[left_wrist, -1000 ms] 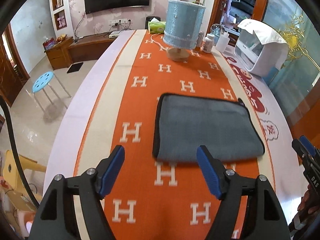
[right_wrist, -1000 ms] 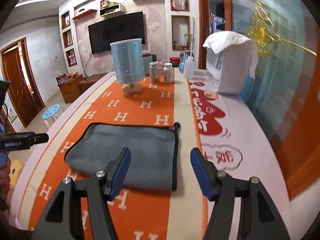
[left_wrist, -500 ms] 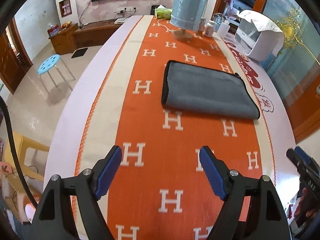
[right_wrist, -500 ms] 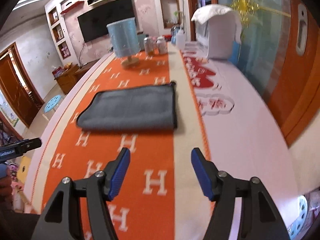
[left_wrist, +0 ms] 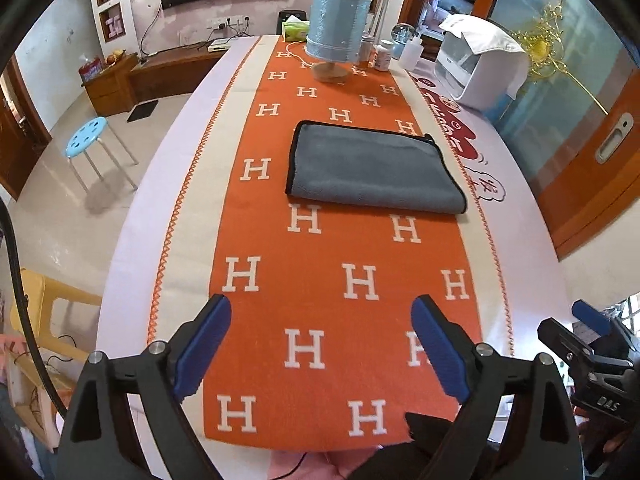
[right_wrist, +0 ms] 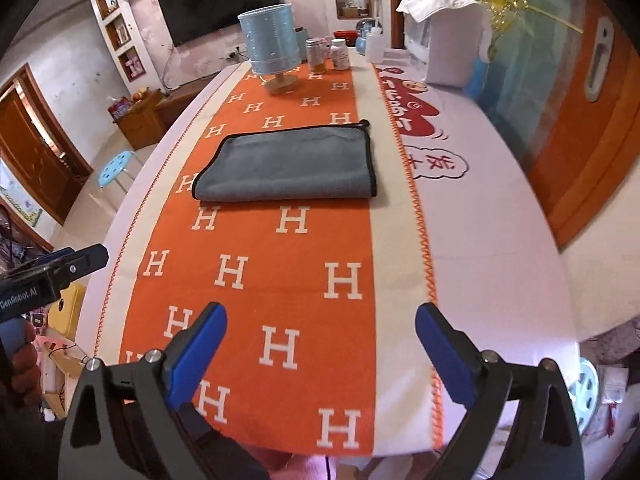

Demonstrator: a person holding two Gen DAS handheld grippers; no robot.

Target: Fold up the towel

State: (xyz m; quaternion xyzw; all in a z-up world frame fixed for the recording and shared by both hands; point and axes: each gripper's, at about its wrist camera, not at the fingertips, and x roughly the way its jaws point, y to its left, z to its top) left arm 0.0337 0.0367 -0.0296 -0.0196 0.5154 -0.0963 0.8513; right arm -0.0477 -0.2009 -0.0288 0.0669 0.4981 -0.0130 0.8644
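A grey towel (left_wrist: pixel 372 168) with black edging lies folded flat on the orange H-pattern runner (left_wrist: pixel 320 280), mid-table; it also shows in the right wrist view (right_wrist: pixel 292 168). My left gripper (left_wrist: pixel 320 320) is open and empty, held above the table's near edge, well short of the towel. My right gripper (right_wrist: pixel 320 324) is open and empty, also near the front edge. Each gripper shows at the side of the other's view: the right one (left_wrist: pixel 592 344) and the left one (right_wrist: pixel 52 268).
A blue lamp (left_wrist: pixel 338 40) on a wooden base, bottles (left_wrist: pixel 384 56) and a white appliance (left_wrist: pixel 480 64) stand at the table's far end. A blue stool (left_wrist: pixel 88 136) and a yellow chair (left_wrist: pixel 44 312) stand on the floor to the left.
Both grippers have pulled back from the towel toward the table's near edge and risen. The towel lies where it was, folded. Both stay open.
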